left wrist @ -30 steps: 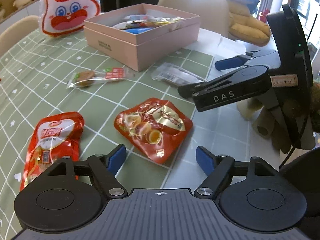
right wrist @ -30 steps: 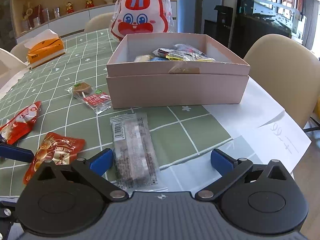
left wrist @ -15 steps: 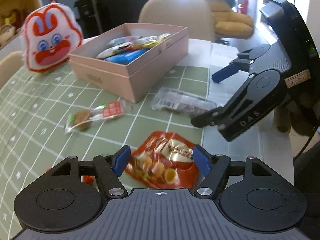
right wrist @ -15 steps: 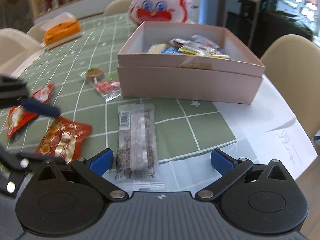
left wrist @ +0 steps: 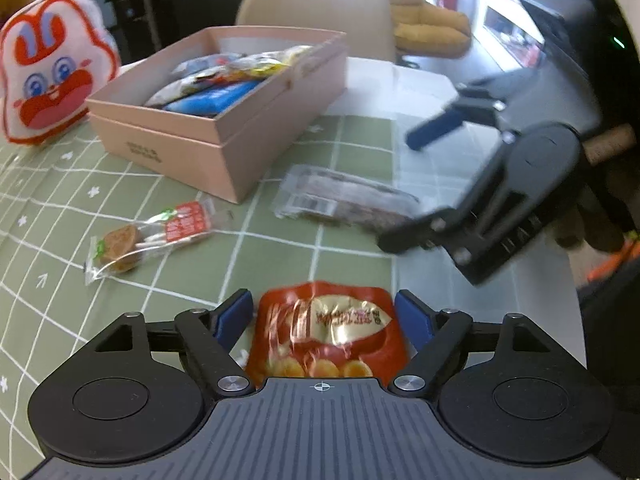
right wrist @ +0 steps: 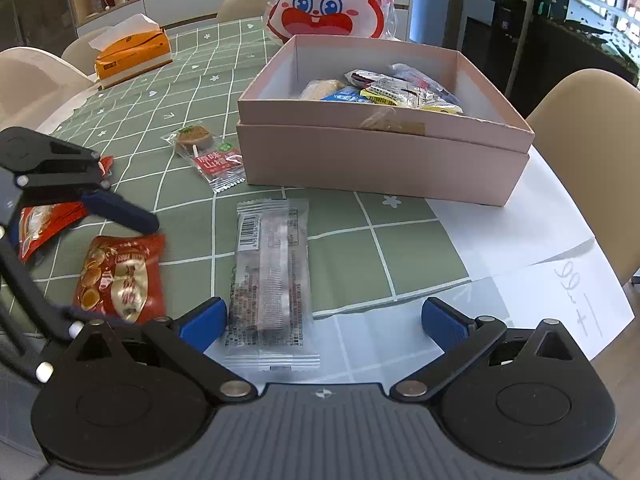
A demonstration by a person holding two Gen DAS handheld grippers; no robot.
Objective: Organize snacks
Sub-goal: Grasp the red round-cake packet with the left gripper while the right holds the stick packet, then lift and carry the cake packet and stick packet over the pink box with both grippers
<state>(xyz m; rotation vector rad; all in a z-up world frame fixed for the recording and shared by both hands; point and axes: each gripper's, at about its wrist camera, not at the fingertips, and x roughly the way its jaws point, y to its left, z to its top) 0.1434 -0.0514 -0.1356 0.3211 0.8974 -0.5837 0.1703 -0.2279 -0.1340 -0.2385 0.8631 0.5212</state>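
The job looks partly done: the pink box (right wrist: 384, 160) on the green checked table (right wrist: 400, 256) already holds several wrapped snacks (right wrist: 396, 90), among them a blue packet (left wrist: 208, 100) and a yellow-edged one, while at least four packets lie loose on the cloth. The left gripper (left wrist: 324, 320) has its jaws opening, the red pouch (left wrist: 332, 332) lying between the blue pads with no pad pressing on it, so it appears to be next in line. The right gripper (right wrist: 324, 320) stands wide open over the near end of the clear bar (right wrist: 272, 276), which sits closer to its left pad; nothing is gripped. Also left to collect are the lollipop packet (right wrist: 208, 152) just beside the box and a second red pouch (right wrist: 44, 224), partly hidden behind the left gripper in the right wrist view. As for writing, the red pouch shows what seems to read "SUPER" in small capitals plus Chinese characters I cannot make out. The lollipop packet carries a red label with white Chinese text. The bar has a barcode with digits too small to trust. The paper sheet (right wrist: 576, 280) at the table edge bears handwritten marks, perhaps "66". The box front has a small print, unreadable.
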